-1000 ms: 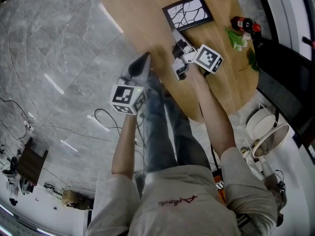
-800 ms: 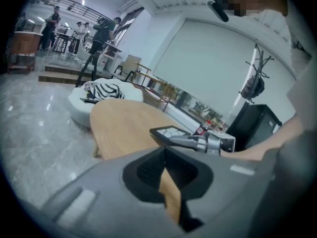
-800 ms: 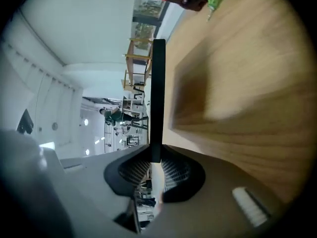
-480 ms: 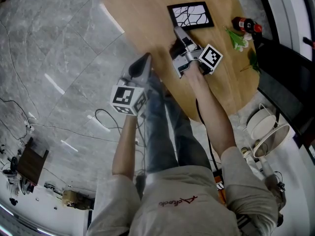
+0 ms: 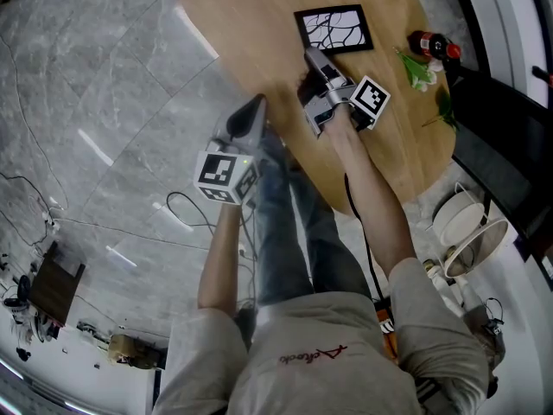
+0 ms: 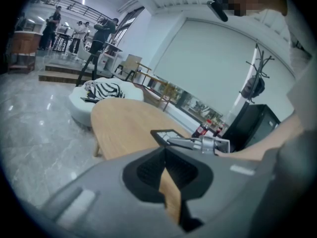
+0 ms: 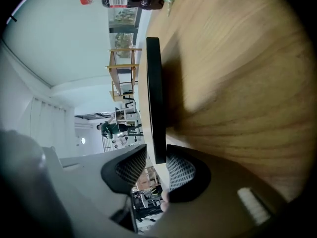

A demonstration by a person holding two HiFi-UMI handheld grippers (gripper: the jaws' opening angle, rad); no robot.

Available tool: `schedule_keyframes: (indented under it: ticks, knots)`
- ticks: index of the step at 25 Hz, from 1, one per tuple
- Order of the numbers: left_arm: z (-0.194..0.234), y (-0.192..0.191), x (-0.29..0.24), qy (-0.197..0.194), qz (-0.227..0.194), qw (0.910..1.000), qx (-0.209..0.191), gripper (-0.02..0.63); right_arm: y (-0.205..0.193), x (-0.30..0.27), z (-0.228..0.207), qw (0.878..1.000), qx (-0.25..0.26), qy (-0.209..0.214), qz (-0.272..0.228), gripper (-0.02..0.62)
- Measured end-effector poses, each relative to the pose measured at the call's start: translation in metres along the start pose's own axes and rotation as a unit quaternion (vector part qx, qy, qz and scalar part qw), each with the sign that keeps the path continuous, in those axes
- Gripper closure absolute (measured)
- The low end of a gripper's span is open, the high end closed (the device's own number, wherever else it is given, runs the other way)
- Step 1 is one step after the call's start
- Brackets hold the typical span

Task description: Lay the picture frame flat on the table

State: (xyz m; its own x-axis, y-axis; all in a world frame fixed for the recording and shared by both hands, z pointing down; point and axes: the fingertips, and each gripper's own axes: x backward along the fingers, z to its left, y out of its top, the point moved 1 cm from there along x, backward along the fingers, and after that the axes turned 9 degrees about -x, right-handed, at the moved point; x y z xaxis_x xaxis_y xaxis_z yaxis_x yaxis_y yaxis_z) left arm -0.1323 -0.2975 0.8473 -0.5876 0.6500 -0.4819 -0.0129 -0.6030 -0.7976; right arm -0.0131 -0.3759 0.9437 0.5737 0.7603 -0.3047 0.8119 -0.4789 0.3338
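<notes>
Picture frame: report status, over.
Right gripper opening, picture frame edge between its jaws. Left gripper shut, empty, away from it. Frame lies flat on the wooden table. Soda bottle and green sprig lie clear.

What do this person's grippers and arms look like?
The left gripper and right gripper are grey, with dark mesh-textured pads and a white cube bearing black square markers. The right one's jaws are opening, the picture frame between them. Light short-sleeved shirt, forearms bare.
</notes>
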Motion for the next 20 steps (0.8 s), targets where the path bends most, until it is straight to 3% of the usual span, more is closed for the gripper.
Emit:
schedule_keyframes:
  ticks: [6,10,12,15,20]
  knots:
    - [0.001,0.001,0.0,-0.001,0.001,1.0,0.0,0.606,0.002,-0.001,0.0,1.0,0.007,-0.007,-0.005,0.43]
    - [-0.005,0.003,-0.004,-0.005,-0.001,1.0,0.001,0.606,0.0,-0.003,0.001,0.996,0.072,-0.056,0.015,0.396]
    - [-0.007,0.004,-0.004,-0.005,-0.002,1.0,0.002,0.606,-0.004,-0.003,0.001,0.986,0.131,-0.094,0.03,0.39]
    - [-0.007,0.004,-0.003,-0.007,-0.003,1.0,0.004,0.606,-0.012,-0.004,-0.001,0.955,0.249,-0.151,0.06,0.385]
    - [-0.01,0.003,-0.005,-0.01,-0.004,0.9999,0.004,0.606,-0.024,-0.008,-0.007,0.883,0.404,-0.215,0.104,0.374]
